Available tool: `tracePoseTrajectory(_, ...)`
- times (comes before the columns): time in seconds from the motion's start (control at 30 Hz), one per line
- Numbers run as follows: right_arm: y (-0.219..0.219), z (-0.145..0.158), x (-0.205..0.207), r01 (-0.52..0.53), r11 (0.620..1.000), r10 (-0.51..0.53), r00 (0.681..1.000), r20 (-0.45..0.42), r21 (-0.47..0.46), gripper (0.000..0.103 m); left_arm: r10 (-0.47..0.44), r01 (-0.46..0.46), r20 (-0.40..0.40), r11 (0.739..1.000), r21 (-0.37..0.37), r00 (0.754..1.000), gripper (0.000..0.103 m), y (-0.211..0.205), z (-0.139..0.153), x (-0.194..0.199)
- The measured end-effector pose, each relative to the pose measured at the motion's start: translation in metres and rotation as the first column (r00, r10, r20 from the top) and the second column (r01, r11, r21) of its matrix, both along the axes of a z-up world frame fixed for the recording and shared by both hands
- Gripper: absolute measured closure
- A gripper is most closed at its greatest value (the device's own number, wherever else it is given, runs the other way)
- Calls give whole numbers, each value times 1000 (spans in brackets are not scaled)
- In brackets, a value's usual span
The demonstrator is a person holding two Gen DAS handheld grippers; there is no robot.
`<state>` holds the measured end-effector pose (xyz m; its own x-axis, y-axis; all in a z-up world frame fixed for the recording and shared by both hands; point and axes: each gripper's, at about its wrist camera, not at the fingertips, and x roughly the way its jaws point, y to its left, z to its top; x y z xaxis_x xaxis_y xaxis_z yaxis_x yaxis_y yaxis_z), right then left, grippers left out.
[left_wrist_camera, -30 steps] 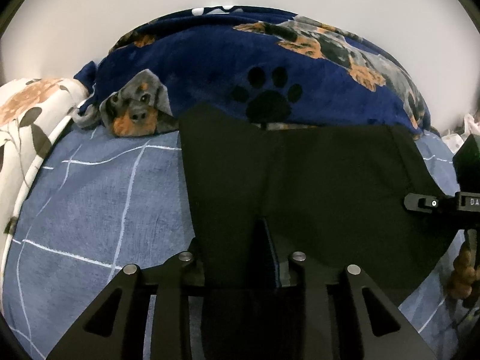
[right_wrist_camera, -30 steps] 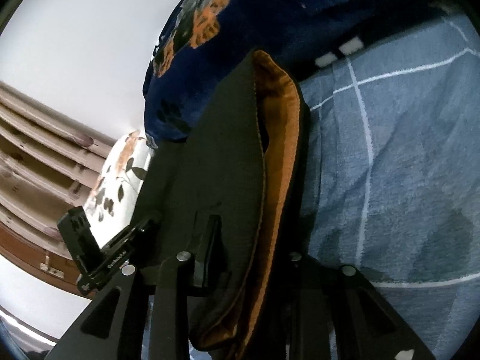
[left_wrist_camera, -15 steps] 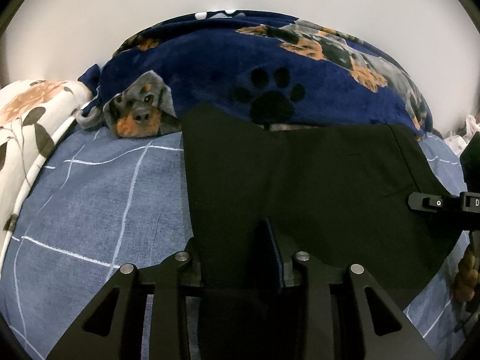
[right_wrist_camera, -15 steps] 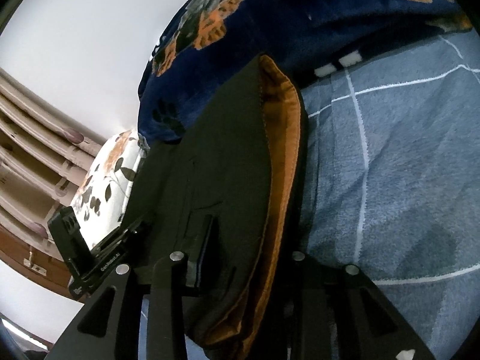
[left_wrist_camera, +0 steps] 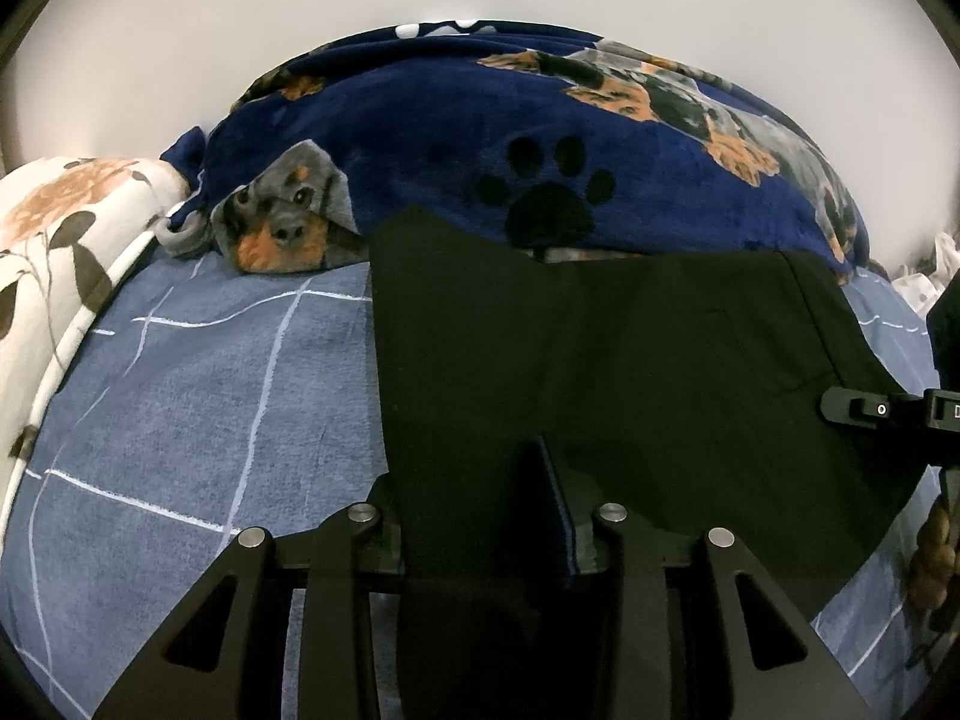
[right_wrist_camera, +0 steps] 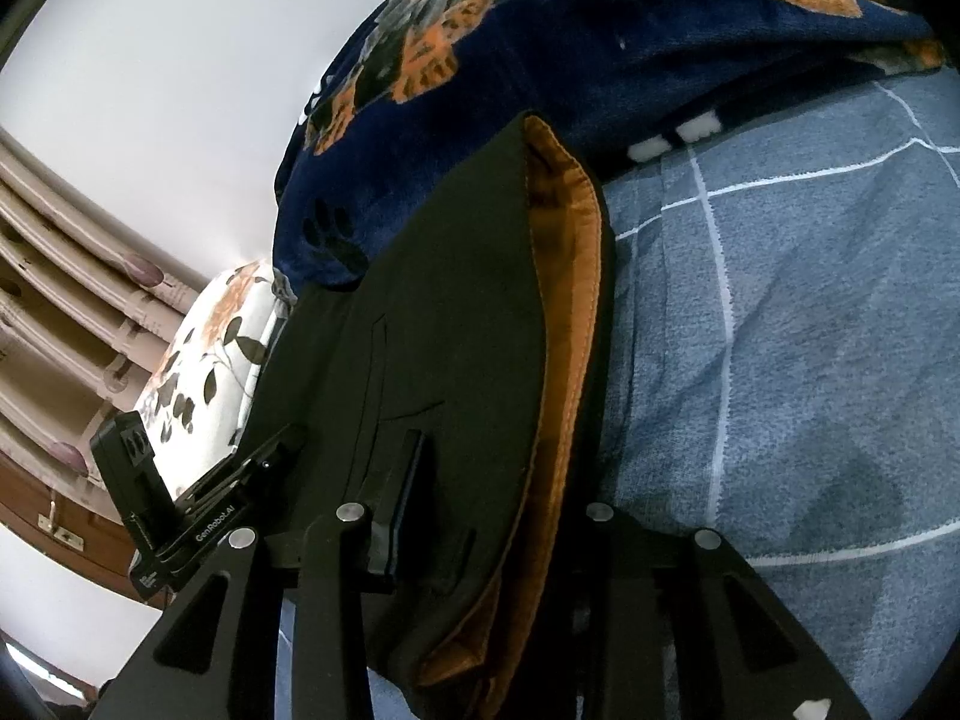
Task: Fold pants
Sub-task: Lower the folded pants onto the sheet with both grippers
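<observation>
Bed (left_wrist_camera: 180,408): blue bedsheet with a white grid, soft and slightly rumpled. It carries everything in view. A plain pale wall stands behind it; panelled woodwork shows at the left of the right wrist view.

Blanket (left_wrist_camera: 540,138): navy fleece with dog and paw prints, heaped along the far edge of the bed. A floral pillow (left_wrist_camera: 54,228) lies at the far left corner.

Pants (left_wrist_camera: 630,372): black, lying flat across the middle of the bed in what looks like a doubled panel, far edge touching the blanket. An orange lining (right_wrist_camera: 570,330) shows along one side in the right wrist view.

Handling, as judged: light, limp cloth with no stiffness. It will drape and sag from any held point and may slide over the sheet. The layers could part if only the top one is caught. Best taken at the near edge, toward its two corners, through all layers.

Left gripper (left_wrist_camera: 480,516): at the near edge, cloth between its jaws, which are opening. Whether the pads press is not discernible.

Right gripper (right_wrist_camera: 498,516): at the lining side, cloth and lining between its fingers (right_wrist_camera: 399,480). Jaws stand partly apart; the hold cannot be confirmed.
</observation>
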<state>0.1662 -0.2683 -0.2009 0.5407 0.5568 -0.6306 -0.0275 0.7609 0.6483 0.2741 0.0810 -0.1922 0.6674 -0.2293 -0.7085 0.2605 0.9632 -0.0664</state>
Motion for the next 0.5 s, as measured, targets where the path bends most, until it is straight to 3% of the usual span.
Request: tracePoseTrajectory(0.5,0,0,0,8,1000,-8,1000,5,0,73,3,-3,1,1000,1,1000,64,1,0,1)
